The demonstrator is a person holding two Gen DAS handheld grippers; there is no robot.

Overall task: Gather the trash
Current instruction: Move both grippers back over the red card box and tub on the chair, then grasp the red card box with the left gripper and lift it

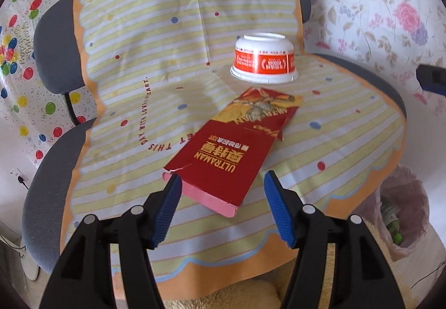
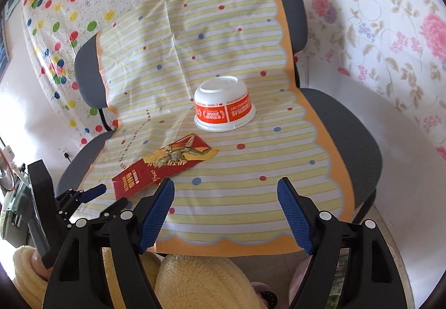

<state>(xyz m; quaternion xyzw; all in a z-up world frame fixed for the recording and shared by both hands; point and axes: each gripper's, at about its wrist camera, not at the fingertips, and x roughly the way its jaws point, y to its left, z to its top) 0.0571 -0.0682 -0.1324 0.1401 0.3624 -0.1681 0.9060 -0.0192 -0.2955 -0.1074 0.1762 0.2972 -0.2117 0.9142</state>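
- Two pieces of trash remain uncollected on the cloth-draped chair seat: a flattened red carton and an upturned instant-noodle bowl.
- The left tongs stand open, holding nothing, their ribbed blue pads either side of the carton's near pink edge; whether one pad touches it cannot be told.
- The right tongs are likewise spread and empty, with the carton ahead to their left and the bowl farther ahead.
- A bin lined with a thin translucent bag sits low to the right of the left tongs, something green already inside; collection appears barely begun.
- The carton is creased, torn printed card; the bowl is smooth white, round, banded in orange; the striped cloth looks thin and glossy.
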